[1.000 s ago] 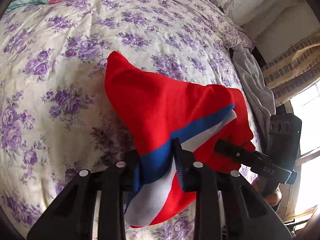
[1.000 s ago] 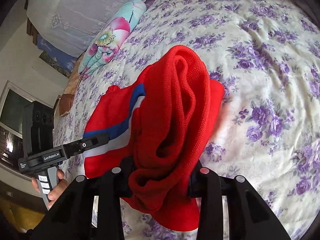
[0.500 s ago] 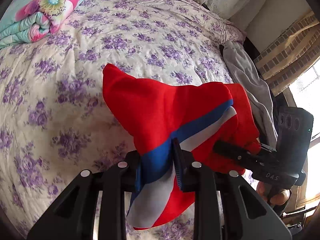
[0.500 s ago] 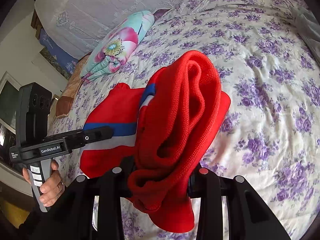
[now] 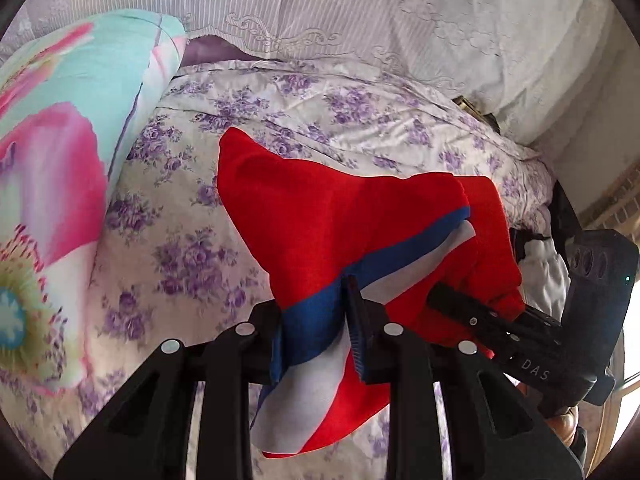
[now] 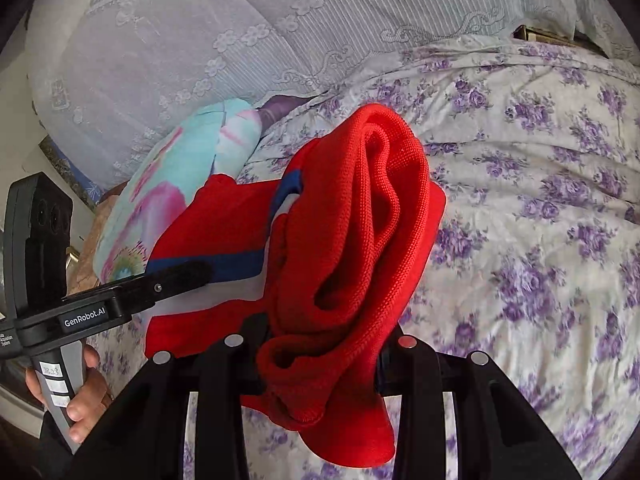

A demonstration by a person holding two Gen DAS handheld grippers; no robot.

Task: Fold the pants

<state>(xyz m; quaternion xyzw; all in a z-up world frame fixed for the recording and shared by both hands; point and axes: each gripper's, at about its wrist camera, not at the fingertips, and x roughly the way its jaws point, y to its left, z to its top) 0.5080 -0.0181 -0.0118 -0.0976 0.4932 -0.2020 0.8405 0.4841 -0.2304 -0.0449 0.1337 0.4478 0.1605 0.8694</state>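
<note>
Your left gripper (image 5: 316, 320) is clamped on the red pants (image 5: 332, 216) right at the blue and white stripe (image 5: 308, 332) — cloth bunched between the jaws, a flap hanging below toward 6 o'clock. Your right gripper (image 6: 320, 356) is clenched on a thick rolled bundle of the same pants (image 6: 360, 248), knit folds spilling up to 12 o'clock and down past the fingers.

The pants are lifted off the bed (image 5: 180, 240), stretched between your two grippers above the purple-flowered cover (image 6: 540, 200). In the left wrist view, the free corner of the pants points up at about 11 o'clock, and your right gripper (image 5: 452, 300) sits at 4 o'clock, biting the far edge of the fabric. In the right wrist view, your left gripper (image 6: 192, 272) comes in from 9 o'clock, its finger lying across the stripe (image 6: 236, 264) — your hand (image 6: 80, 400) wraps the handle at 8 o'clock.

A folded floral quilt (image 5: 52, 200) lies at 9 o'clock in the left wrist view, and lace-trimmed pale pillows (image 5: 360, 12) fill 12 o'clock.
</note>
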